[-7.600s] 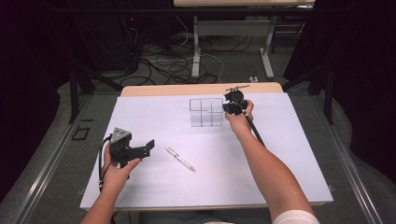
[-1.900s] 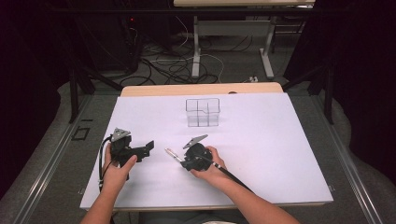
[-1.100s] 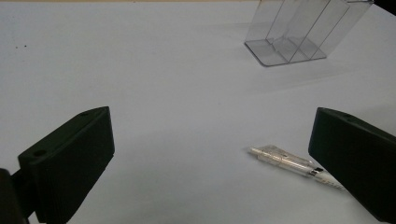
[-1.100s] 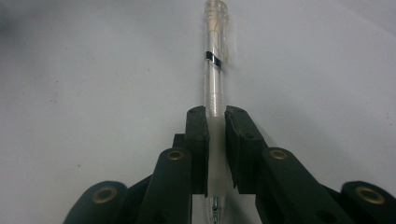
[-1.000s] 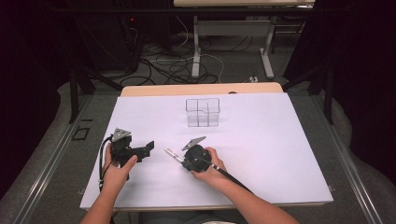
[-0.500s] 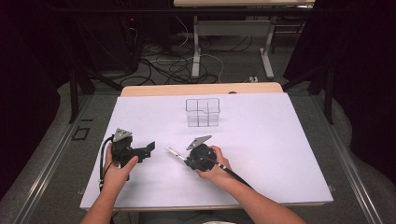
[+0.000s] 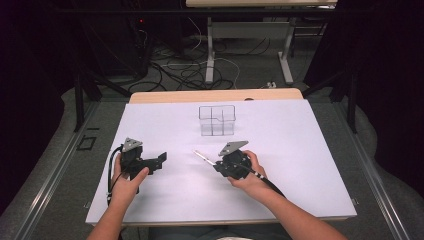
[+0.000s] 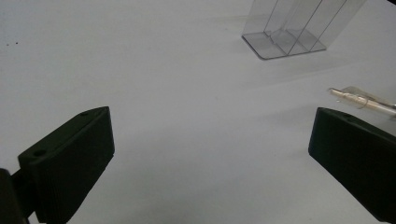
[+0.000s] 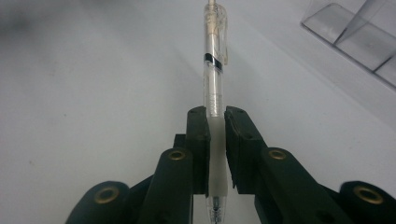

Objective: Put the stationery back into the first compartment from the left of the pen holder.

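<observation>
R gripper (image 9: 215, 122) is clamping a clear click pen (image 9: 214, 60) by its frosted grip section, jaws pinching it from both sides w/ the clip end sticking out ahead and the tip pointing back toward the hand. In the high view the pen (image 7: 204, 157) is jutting out up-left of the R gripper (image 7: 220, 165), over the white table sheet (image 7: 310, 150), near the middle-front of the table. L gripper (image 7: 159, 159) is sitting wide open w/ nothing between the jaws, resting at the front-left; its own view is catching the pen's end (image 8: 359, 100) just past one jaw.

Judging by the setup, the pen is prob. headed for the clear divided organizer (image 7: 217, 120) standing toward the back edge, well apart from the gripper for now.

Risks from here:
- Pen is being held at one narrow spot, so it could pivot or droop in the jaws while swinging upright.
- Grip section looks smooth/rubbery; slack pinch could let it slide out.
- Organizer is light, see-through plastic w/ thin partitions; pen end catching a wall or rim could tip or shove it.
- Compartment edges are hard to read, so a miss beside the slot is possible.

Writing: none readable. Pen is showing just a black band on the barrel; no brand legible.
</observation>
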